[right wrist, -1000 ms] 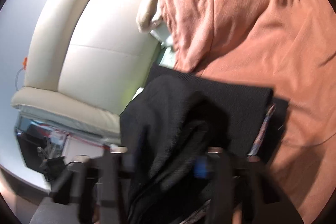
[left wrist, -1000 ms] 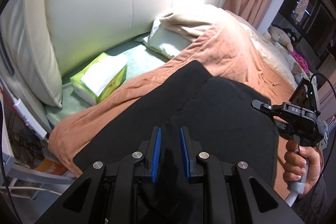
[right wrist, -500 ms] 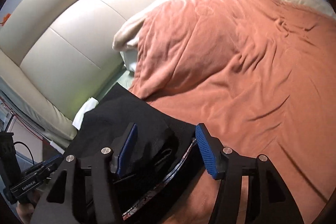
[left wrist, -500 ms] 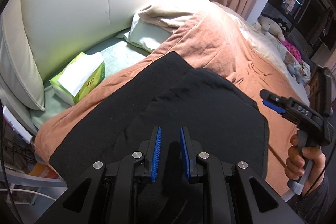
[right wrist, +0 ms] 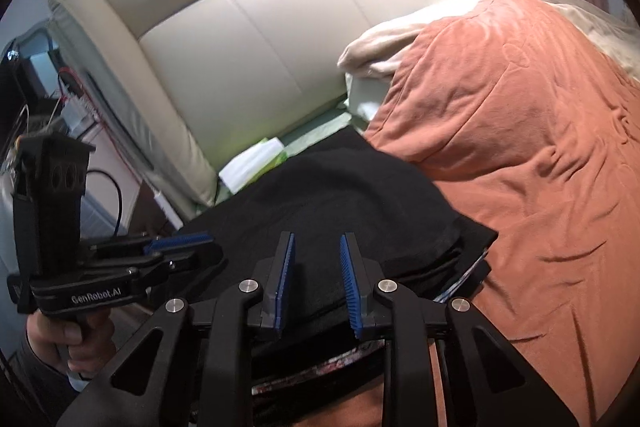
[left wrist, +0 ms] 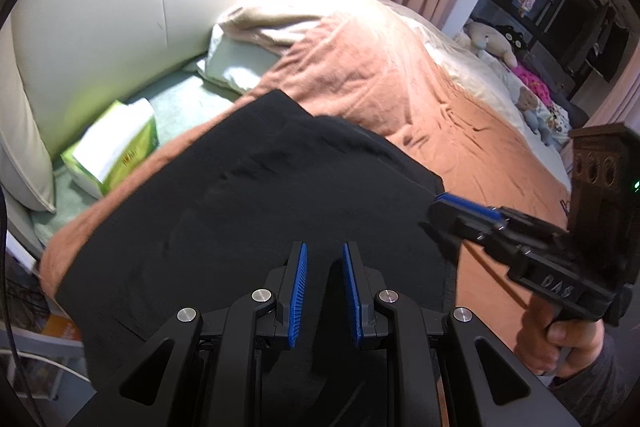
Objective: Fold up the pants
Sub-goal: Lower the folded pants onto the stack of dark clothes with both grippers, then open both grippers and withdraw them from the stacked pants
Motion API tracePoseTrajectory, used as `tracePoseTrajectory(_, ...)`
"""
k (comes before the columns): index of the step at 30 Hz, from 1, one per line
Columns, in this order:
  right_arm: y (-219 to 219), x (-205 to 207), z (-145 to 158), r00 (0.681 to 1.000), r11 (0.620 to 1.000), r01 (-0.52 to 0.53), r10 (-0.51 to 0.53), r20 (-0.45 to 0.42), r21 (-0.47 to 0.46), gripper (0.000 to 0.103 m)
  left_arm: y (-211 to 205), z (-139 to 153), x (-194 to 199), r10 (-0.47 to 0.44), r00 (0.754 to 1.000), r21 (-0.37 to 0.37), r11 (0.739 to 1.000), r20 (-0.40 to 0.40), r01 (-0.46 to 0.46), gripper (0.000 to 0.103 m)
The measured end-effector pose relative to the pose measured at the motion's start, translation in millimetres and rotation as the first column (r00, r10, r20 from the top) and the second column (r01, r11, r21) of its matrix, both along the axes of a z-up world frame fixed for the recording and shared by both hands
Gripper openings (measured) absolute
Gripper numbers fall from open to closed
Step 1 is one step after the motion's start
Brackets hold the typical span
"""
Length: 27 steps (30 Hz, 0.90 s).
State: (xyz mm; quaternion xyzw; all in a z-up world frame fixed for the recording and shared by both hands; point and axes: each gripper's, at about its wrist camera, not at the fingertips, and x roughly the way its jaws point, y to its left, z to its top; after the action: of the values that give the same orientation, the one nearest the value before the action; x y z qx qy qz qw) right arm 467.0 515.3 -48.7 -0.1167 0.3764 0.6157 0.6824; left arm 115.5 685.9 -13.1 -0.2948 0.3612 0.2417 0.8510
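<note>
I see soft black pants (left wrist: 256, 211) folded flat on the bed's fuzzy orange blanket (left wrist: 460, 147). My left gripper (left wrist: 323, 259) fingers sit spread and empty; my right gripper (right wrist: 314, 251) fingers are closing on nothing.

The pants (left wrist: 248, 227) run under the left gripper (left wrist: 323, 291) at 6 o'clock, their near edge cut off by the frame. In the right wrist view their lower layers are hidden beneath the right gripper (right wrist: 316, 283). Toys (left wrist: 532, 99) at 2 o'clock are too small to tell. The box's (left wrist: 116, 147) print is blurred.

Bright headboard (left wrist: 120, 7) glare, fisheye edges, slight blur
</note>
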Motion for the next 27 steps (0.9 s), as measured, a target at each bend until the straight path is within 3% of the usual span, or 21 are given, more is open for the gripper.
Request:
tracePoseTrajectory(2, -2, 7, -6, 1.0, 1.0, 0.0, 0.0, -0.008, -0.014, 0.015, -4, -8, 3, -0.008, 1.0, -0.014, 1.0, -0.012, 0.008, 0.02)
tracePoseTrajectory(8, -8, 3, -15, 1.0, 0.998, -0.006, 0.007, 0.018, -0.055, 0.015, -9, -27, 7, 0.0, 0.998, -0.03, 1.0, -0.06, -0.002, 0.02)
tracePoseTrajectory(16, -26, -1, -6, 1.0, 0.996, 0.017, -0.016, 0.019, -0.086, 0.015, -39, -8, 4, -0.031, 0.998, 0.004, 1.0, -0.054, 0.031, 0.02)
tracePoseTrajectory(23, -74, 2, 16, 0.997, 0.994, 0.073, -0.071, 0.027, -0.083, 0.016, -62, 8, -6, -0.019, 0.998, 0.019, 1.0, -0.054, 0.02, 0.021)
tracePoseTrajectory(24, -83, 2, 21, 0.996, 0.993, 0.082, -0.079, 0.034, -0.081, 0.017, -65, 11, -6, -0.018, 0.998, 0.02, 1.0, -0.052, 0.019, 0.026)
tracePoseTrajectory(25, -89, 1, 26, 0.995, 0.993, 0.093, -0.09, 0.043, -0.079, 0.024, -71, 16, -8, -0.014, 0.999, 0.028, 0.999, -0.051, 0.015, 0.032)
tracePoseTrajectory(26, -98, 0, 33, 0.993, 0.992, 0.107, -0.103, 0.055, -0.072, 0.031, -76, 21, -9, -0.009, 0.999, 0.04, 0.999, -0.05, 0.011, 0.047)
tracePoseTrajectory(27, -106, -2, 39, 0.992, 0.991, 0.117, -0.113, 0.062, -0.062, 0.049, -80, 24, -10, -0.006, 0.999, 0.05, 0.999, -0.046, 0.009, 0.06)
